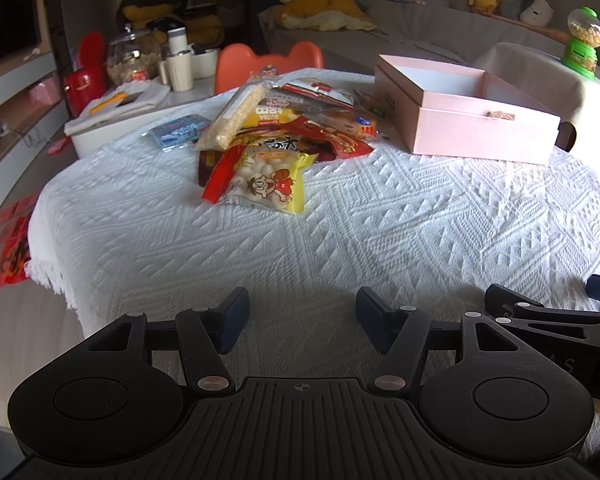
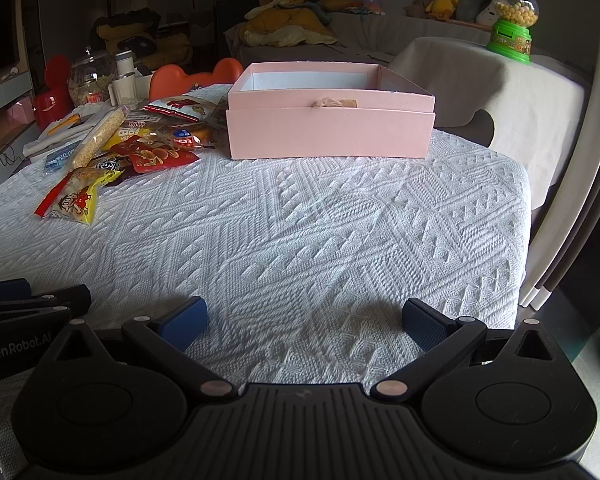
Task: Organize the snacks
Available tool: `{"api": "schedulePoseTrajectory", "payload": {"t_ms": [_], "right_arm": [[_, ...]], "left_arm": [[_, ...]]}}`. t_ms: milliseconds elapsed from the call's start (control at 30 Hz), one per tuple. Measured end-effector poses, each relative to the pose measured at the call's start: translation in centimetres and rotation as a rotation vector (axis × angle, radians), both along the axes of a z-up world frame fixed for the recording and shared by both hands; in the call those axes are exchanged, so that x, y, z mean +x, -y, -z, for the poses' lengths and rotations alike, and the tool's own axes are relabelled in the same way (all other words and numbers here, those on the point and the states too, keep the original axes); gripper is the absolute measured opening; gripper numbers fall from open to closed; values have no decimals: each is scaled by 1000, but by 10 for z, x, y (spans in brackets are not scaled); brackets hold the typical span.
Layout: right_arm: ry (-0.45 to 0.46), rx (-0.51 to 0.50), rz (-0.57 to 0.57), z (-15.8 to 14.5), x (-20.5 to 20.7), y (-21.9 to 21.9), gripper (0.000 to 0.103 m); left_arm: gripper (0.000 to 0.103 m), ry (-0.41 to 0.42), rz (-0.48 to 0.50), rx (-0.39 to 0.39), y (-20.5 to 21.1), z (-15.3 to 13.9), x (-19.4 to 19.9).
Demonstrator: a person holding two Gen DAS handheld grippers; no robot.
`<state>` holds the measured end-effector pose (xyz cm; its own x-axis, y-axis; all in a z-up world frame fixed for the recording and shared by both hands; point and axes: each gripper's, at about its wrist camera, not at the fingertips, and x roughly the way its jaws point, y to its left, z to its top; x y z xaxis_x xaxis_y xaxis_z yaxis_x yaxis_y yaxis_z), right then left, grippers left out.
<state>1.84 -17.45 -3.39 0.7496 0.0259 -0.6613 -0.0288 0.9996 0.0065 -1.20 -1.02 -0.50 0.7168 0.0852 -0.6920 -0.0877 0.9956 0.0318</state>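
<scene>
White cloth (image 1: pixel 340 220) on a table; snack packets (image 1: pixel 284 128) heaped left of pink box (image 2: pixel 330 136). Light, crinkly, slippery; best pinched at a sealed edge. Left gripper (image 1: pixel 300 316) and right gripper (image 2: pixel 304 322) agape, empty.

The left black two-finger gripper with blue rubber pads (image 1: pixel 302 312) points forward and downward, and its jaws stand apart with nothing between them. One blue pad (image 1: pixel 233 318) is on the left and the other is on the right, with a clear gap. The right black two-finger gripper with blue ribbed pads (image 2: pixel 304 322) has the same tilt and its jaws stand wider, also with nothing inside. The two grippers are side by side, close together, and each one shows at the edge of the other's view
</scene>
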Motion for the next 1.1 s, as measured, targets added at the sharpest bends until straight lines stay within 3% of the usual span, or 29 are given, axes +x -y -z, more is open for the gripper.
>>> {"api": "schedulePoseTrajectory", "payload": {"t_ms": [767, 867, 1000, 1067, 1100], "right_arm": [[1, 0, 0, 0, 0, 0, 103], [-25, -3, -7, -2, 3, 0, 103], [-146, -5, -78, -11, 21, 3, 103], [-175, -9, -116, -12, 27, 5, 103], [-186, -10, -130, -13, 28, 5, 103]], "left_arm": [[68, -30, 3, -5, -1, -2, 5], [68, -84, 21, -13, -5, -6, 13], [66, -193, 80, -32, -13, -14, 28], [62, -253, 110, -60, -19, -19, 38], [55, -274, 126, -106, -27, -24, 44]]}}
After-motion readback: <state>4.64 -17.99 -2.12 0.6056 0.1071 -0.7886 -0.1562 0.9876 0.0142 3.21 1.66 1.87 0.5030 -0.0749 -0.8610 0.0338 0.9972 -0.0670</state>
